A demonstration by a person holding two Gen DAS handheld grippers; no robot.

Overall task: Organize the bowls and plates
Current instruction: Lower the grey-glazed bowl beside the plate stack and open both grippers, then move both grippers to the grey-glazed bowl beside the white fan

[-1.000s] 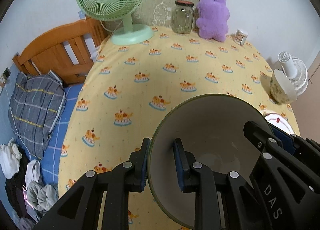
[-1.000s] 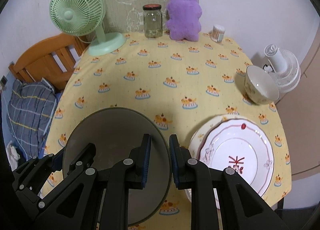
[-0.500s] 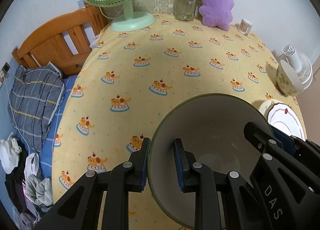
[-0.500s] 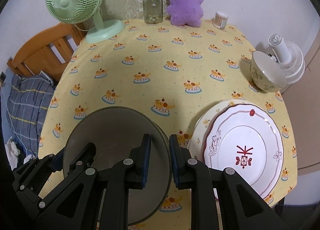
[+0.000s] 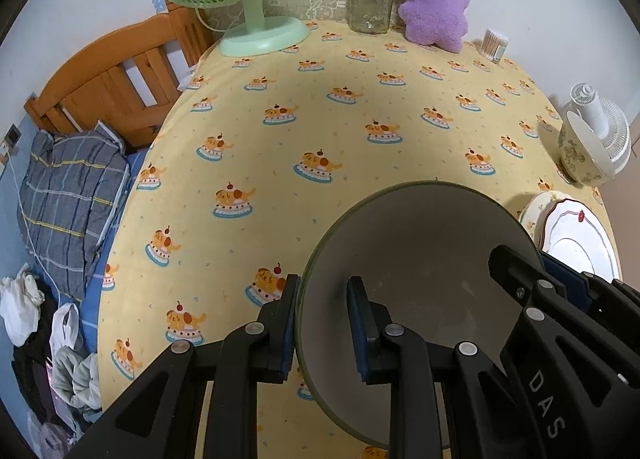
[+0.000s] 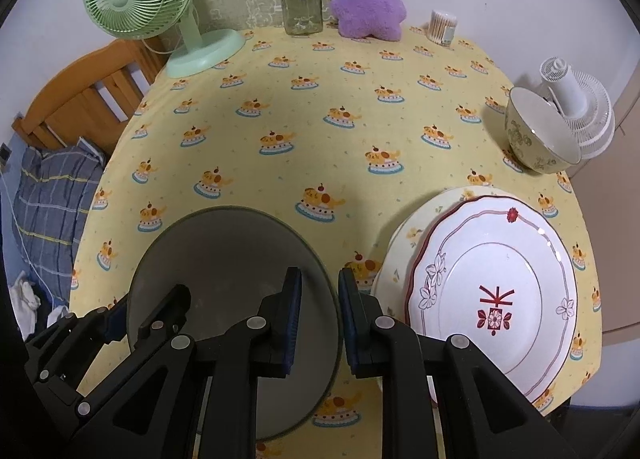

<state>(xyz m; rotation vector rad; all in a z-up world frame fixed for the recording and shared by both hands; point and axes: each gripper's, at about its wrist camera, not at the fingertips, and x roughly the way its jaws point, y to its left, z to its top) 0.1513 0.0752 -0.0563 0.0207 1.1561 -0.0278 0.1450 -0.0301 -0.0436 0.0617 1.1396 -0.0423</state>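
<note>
Grey bowl [image 5: 420, 259] held above yellow tablecloth [image 5: 320, 107], near edge, left of plates [image 6: 492, 287]. Left gripper [image 5: 322, 323] clenched on bowl's left rim, one pad outside, one inside. Right gripper [image 6: 320, 319] clamped on opposite rim, same fashion. Floral bowl [image 6: 536, 139] stands far right, well apart, beside white fan [image 6: 576, 107]. Grey bowl looks stiff, glazed, likely slippery and breakable; thin rim is only handhold, so two-sided pinch suits it. Judged fairly heavy; set down gently, level.
</note>
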